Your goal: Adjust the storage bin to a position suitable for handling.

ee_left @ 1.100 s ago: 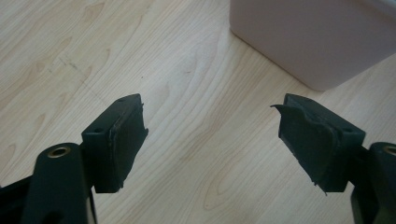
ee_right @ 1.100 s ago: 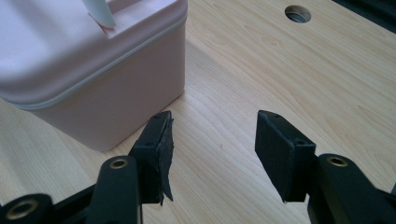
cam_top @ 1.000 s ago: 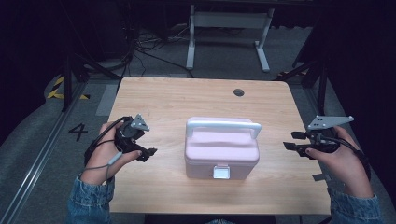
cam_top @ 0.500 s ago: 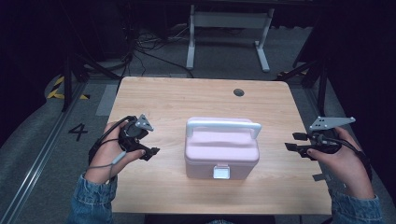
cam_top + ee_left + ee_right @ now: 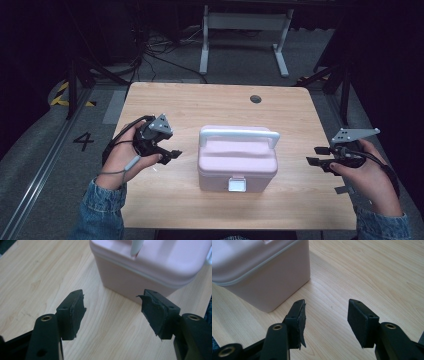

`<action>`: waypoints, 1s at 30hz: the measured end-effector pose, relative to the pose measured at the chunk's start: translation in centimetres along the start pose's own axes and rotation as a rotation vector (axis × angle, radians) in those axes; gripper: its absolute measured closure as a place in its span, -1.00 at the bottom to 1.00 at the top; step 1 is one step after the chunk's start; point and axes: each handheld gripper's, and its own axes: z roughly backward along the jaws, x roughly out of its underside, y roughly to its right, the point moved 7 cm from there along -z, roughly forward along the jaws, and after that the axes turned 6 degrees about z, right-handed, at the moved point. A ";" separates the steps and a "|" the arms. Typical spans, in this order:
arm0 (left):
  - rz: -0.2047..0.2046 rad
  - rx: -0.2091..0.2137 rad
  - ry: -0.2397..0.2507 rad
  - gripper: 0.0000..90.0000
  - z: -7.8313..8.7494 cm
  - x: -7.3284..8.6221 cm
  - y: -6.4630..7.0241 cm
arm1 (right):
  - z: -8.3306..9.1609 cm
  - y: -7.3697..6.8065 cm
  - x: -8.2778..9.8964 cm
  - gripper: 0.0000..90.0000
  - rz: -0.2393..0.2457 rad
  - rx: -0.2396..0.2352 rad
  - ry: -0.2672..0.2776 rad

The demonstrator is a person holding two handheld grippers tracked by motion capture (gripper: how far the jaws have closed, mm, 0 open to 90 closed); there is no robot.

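Here, I see a closed pink lidded box (image 5: 237,162) with a white handle sitting at the middle of the wooden table (image 5: 200,102), my left gripper (image 5: 167,154) and right gripper (image 5: 316,156) flanking it, both with jaws apart and empty.

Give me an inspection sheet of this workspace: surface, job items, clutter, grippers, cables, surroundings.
Surface: light wooden table, round dark hole near far edge.
Job's things: pink box mid-table, lid down, white handle on top, white latch on near side.
Clutter: nothing seen.
Grippers: left gripper open and empty, left of the box; right gripper open and empty, right of the box; neither touches it.
Cables: one trails from the left gripper over the hand; more lie on the floor beyond the table.
Surroundings: dark room, white stand behind the table, "4" marked on the floor.
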 end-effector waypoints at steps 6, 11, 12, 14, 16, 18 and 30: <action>-0.039 0.027 0.035 -0.19 0.0 -2.3 0.7 | 0.1 -0.1 0.4 0.10 -0.004 0.006 -0.008; -0.063 0.035 0.074 -0.19 -0.4 -4.2 1.0 | 0.2 -0.2 0.6 0.07 -0.016 0.011 -0.013; -0.066 0.040 0.075 -0.18 -0.5 -4.5 1.1 | 0.2 -0.2 0.6 0.07 -0.017 0.011 -0.015; -0.076 0.051 0.086 -0.16 -0.9 -5.1 1.4 | 0.1 -0.2 0.6 0.07 -0.015 0.010 -0.016; -0.086 0.064 0.097 -0.16 -1.4 -5.8 1.7 | 0.1 -0.2 0.6 0.07 -0.016 0.010 -0.017; -0.094 0.062 0.105 -0.15 -1.8 -6.3 1.8 | 0.0 -0.3 0.5 0.07 -0.009 0.008 -0.018; -0.131 0.123 0.154 0.04 -4.3 -8.2 2.5 | -0.2 -0.5 0.5 0.05 -0.004 0.003 -0.022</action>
